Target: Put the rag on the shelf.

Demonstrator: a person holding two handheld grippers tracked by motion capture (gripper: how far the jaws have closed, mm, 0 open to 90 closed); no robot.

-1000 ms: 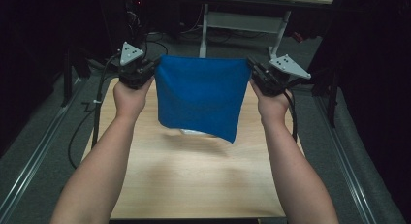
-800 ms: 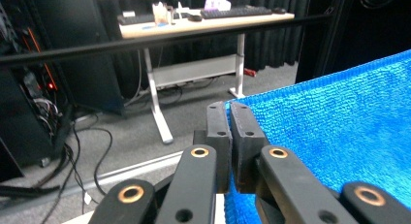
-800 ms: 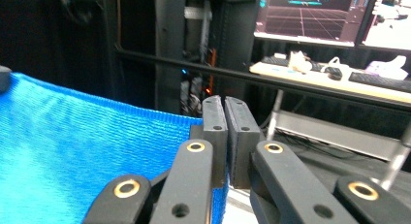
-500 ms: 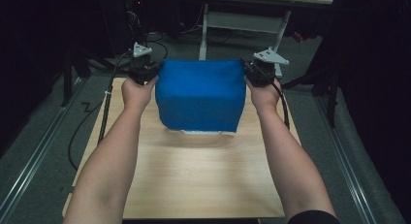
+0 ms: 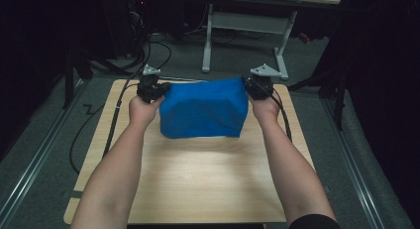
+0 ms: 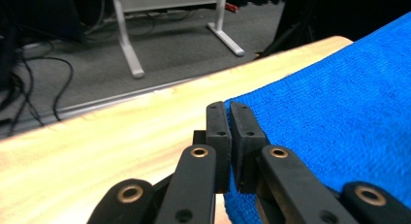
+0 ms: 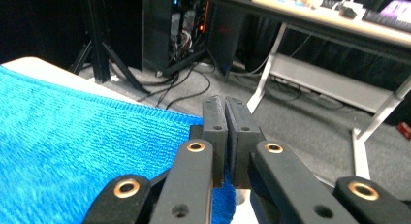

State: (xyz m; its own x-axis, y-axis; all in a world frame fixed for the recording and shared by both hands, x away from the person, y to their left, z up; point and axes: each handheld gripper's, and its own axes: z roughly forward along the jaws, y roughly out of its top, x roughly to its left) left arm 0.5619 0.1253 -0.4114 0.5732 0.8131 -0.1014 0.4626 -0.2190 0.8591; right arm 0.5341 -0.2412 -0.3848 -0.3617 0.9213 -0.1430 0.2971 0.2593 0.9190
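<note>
High view: 1 blue towel (image 5: 204,110) hanging over 1 wooden counter (image 5: 198,179); 2 grippers, left gripper (image 5: 157,89) and right gripper (image 5: 251,85), each pinching 1 corner, fingers (image 6: 224,136) clenched.

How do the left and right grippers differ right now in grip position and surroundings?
The left gripper pinches the blue towel's left corner; the right gripper pinches its right corner. In the left gripper view, the wooden table lies beyond the left gripper; in the right gripper view, floor and a desk frame lie beyond the right gripper. Both are shut on the towel.
</note>
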